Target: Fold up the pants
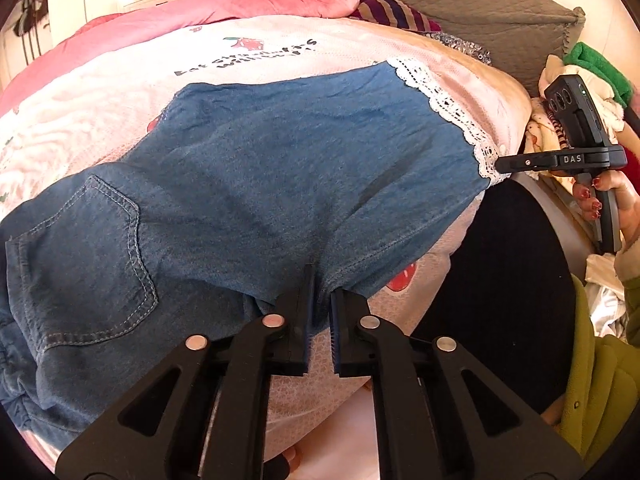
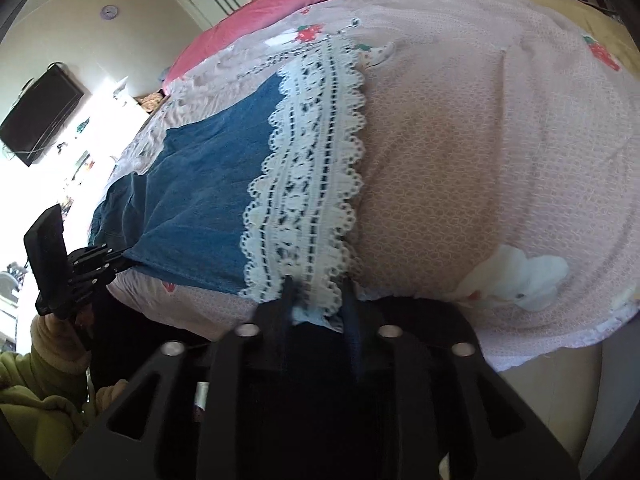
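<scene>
My left gripper (image 1: 320, 292) pinches the pants (image 1: 248, 168) at the crotch edge, six o'clock. My right gripper (image 2: 318, 300) stands parted around the lace hem (image 2: 308, 184), not pressing. The pants lie flat, legs stacked; cross folds remain. Under them is a strawberry-print bedspread (image 2: 480, 140), with a wall TV (image 2: 40, 116) at nine.

Both grippers are black plastic with round silver screws on the arms and blue ribbed pads (image 1: 310, 312). The right gripper (image 1: 505, 165) says "DAS" in white. Olive-green fleece sleeve (image 1: 596, 364), dark red nail polish (image 1: 587, 197).
</scene>
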The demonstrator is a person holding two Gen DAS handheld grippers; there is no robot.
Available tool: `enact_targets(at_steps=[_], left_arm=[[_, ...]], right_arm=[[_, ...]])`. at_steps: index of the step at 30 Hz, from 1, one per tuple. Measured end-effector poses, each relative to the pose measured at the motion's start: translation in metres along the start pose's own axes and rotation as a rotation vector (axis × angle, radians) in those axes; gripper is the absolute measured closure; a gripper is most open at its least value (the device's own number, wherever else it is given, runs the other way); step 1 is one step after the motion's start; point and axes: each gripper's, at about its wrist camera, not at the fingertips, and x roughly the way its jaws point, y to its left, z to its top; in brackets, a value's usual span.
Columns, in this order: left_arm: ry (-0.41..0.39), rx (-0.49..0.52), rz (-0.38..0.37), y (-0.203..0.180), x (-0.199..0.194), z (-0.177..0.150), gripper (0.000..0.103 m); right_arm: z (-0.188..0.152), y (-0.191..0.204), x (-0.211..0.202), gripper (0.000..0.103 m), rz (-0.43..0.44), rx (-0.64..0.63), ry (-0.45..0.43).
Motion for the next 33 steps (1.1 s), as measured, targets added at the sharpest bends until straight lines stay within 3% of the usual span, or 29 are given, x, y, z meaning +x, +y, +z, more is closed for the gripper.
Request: enact_targets(at_steps=[1, 4, 7, 11, 15, 18, 20, 26, 27, 28, 29, 33], left_arm=[[-0.004, 0.002, -0.003, -0.001, -0.003, -0.002, 0.096], [-0.022, -0.001, -0.038, -0.003, -0.015, -0.004, 0.064], [-0.059, -0.018, -0.016, 0.001, -0.031, -0.004, 0.059], [-0.115, -0.131, 0.080, 0.032, -0.058, -0.002, 0.043], [-0.127, -0.259, 0.263, 0.074, -0.078, -0.009, 0.040], [-0.098, -0.295, 0.363, 0.095, -0.079, -0.013, 0.035], [-0.049, -0.349, 0.363, 0.110, -0.070, -0.020, 0.035], [-0.052, -0.356, 0.295, 0.126, -0.069, -0.036, 0.036], [-0.054, -0.362, 0.278, 0.130, -0.070, -0.035, 0.036], [-0.056, -0.363, 0.275, 0.132, -0.070, -0.034, 0.036], [-0.057, -0.359, 0.279, 0.135, -0.072, -0.035, 0.036], [-0.073, -0.354, 0.272, 0.141, -0.077, -0.039, 0.036]], right_arm=[[0.002, 0.000, -0.009, 0.059, -0.010, 0.006, -0.028], [0.016, 0.009, -0.029, 0.059, -0.015, -0.020, -0.099], [0.038, 0.037, -0.029, 0.056, 0.017, -0.105, -0.119], [0.075, 0.097, 0.007, 0.044, 0.090, -0.258, -0.097], [0.119, 0.163, 0.063, 0.039, 0.155, -0.380, -0.049], [0.146, 0.195, 0.099, 0.039, 0.181, -0.422, 0.005], [0.164, 0.214, 0.129, 0.039, 0.156, -0.455, 0.045], [0.182, 0.238, 0.188, 0.039, 0.160, -0.460, 0.218], [0.181, 0.239, 0.197, 0.049, 0.169, -0.454, 0.255], [0.179, 0.240, 0.204, 0.092, 0.159, -0.449, 0.286], [0.178, 0.240, 0.209, 0.100, 0.141, -0.452, 0.299], [0.186, 0.236, 0.206, 0.100, 0.103, -0.425, 0.208]])
